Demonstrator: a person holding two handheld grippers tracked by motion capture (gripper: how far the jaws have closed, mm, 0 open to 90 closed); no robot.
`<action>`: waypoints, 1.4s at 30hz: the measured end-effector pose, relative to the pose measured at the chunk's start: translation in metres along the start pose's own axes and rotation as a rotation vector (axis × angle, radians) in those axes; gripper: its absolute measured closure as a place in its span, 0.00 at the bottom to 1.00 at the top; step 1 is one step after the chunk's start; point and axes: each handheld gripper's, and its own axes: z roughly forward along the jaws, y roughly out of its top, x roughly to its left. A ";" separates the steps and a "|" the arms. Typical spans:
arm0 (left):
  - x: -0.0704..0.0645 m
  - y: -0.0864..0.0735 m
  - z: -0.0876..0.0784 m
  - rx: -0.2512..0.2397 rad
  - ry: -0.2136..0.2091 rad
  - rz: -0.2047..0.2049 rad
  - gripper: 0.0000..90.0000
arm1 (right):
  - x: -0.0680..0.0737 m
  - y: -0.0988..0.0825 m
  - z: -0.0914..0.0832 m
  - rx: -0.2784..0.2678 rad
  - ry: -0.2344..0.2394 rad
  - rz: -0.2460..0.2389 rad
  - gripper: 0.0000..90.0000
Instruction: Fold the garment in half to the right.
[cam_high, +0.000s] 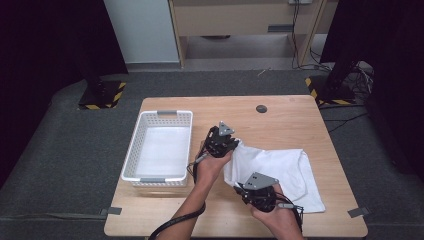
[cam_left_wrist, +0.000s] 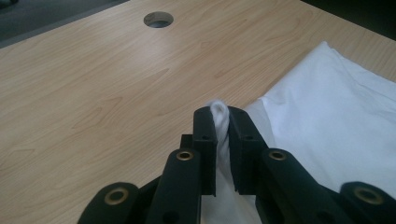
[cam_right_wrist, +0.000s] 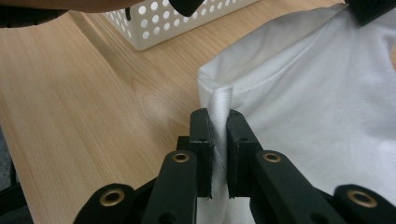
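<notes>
Both claws, left claw (cam_left_wrist: 218, 125) and right claw (cam_right_wrist: 219, 126), pinch white cloth (cam_high: 280, 172) over wooden table (cam_high: 280, 117).

Each hand carries a black tool — the left tool (cam_high: 223, 136) and the right tool (cam_high: 256, 190) both topped by a grey three-cornered plate, their two flat-padded jaws on arms set with brass-ringed pivots — with a black cable trailing past bare forearms.

Looks like a lab or test room: wooden counter (cam_high: 280, 120) on grey carpet (cam_high: 60, 150), hazard-striped stand bases (cam_high: 102, 95), loose cables (cam_high: 357, 75), black curtains (cam_high: 45, 40) around.
</notes>
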 end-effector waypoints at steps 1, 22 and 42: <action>0.000 0.001 -0.001 -0.002 0.000 0.001 0.93 | 0.000 0.001 -0.001 0.000 -0.001 -0.002 0.92; -0.003 0.014 -0.024 0.000 0.031 0.032 0.93 | 0.013 0.022 -0.008 -0.027 0.009 0.005 0.92; 0.019 0.007 -0.048 0.008 0.054 0.003 0.93 | 0.031 0.042 0.008 -0.033 0.032 0.011 0.92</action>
